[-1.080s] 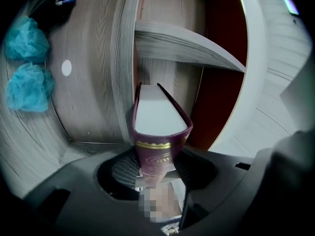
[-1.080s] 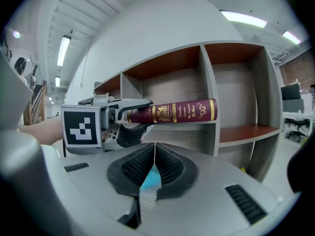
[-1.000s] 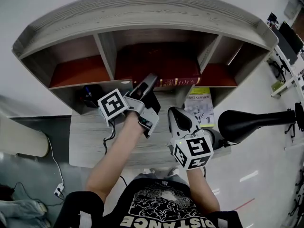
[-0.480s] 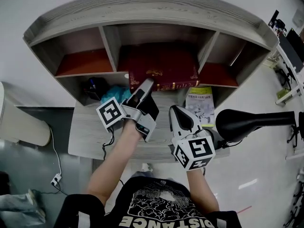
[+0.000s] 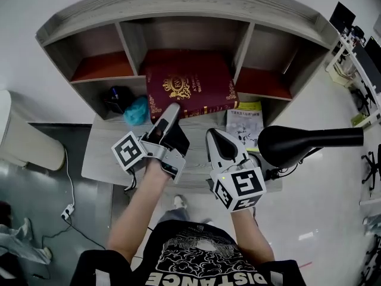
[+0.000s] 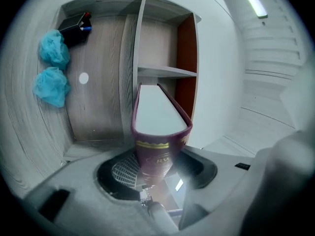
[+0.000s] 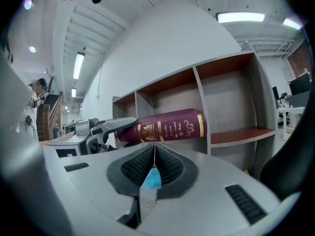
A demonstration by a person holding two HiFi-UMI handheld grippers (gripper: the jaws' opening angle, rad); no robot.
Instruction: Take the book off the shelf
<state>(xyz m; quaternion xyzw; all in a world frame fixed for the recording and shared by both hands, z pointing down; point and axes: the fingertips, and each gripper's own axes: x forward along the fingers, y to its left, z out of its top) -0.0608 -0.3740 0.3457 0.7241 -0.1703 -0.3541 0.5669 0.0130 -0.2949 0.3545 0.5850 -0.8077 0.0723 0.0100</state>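
Shelf (image 5: 178, 5) is grey wood-grain laminate, matt, with smooth reddish-brown boards inside. Desk (image 5: 104, 159) has the same grainy grey finish. The book (image 5: 187, 88) looks like maroon leatherette with shiny gold stamping, and the page edges are plain white paper. Left gripper (image 5: 171, 111) and right gripper (image 5: 215, 137) are both matt grey plastic, with black, ribbed, rubbery-looking pads (image 7: 170, 167). At 9 o'clock of the book there's a crumpled teal wad (image 5: 136, 111); cloth or paper, can't tell. Floor (image 5: 333, 219) at 4 o'clock looks glossy.
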